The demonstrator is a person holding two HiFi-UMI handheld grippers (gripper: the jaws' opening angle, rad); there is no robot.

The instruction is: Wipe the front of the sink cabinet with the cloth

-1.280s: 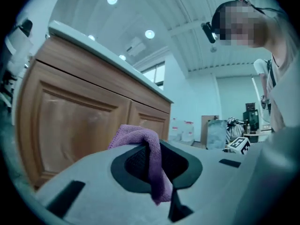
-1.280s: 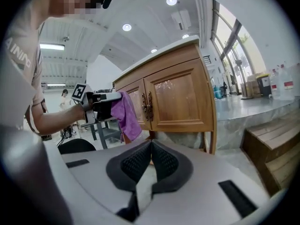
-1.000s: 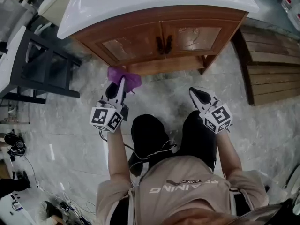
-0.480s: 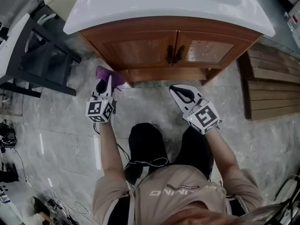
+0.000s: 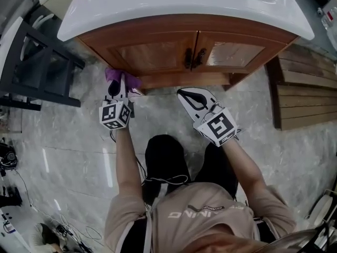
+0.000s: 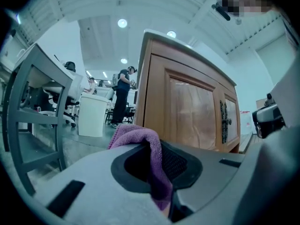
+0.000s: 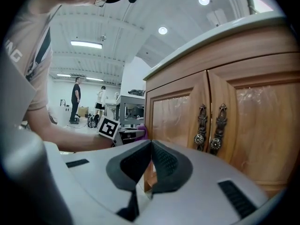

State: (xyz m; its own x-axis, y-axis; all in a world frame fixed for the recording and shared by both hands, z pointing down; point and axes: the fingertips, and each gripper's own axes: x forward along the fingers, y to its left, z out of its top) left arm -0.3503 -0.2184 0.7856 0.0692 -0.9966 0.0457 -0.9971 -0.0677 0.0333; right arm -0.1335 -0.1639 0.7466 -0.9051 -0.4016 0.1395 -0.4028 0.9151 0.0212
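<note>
While the person kneels on the marble floor (image 5: 68, 141) facing the sink cabinet (image 5: 158, 54), the left hand-held gripper (image 5: 119, 84) is clamped on the purple cloth (image 5: 117, 76), which bunches out past its tips and over the upper jaw in the left gripper view (image 6: 146, 142). From the head view the cloth sits low, just beside the cabinet's left front corner under the left door; whether it touches the wood cannot be told. The right hand-held gripper (image 5: 181, 92) hovers near the bottom rail below the two dark door handles (image 5: 192, 58), its jaws pressed together on nothing, as the right gripper view shows (image 7: 151, 146). A white sink top (image 5: 184, 4) overhangs the cabinet, and a wooden pallet (image 5: 308, 101) lies to its right.
</note>
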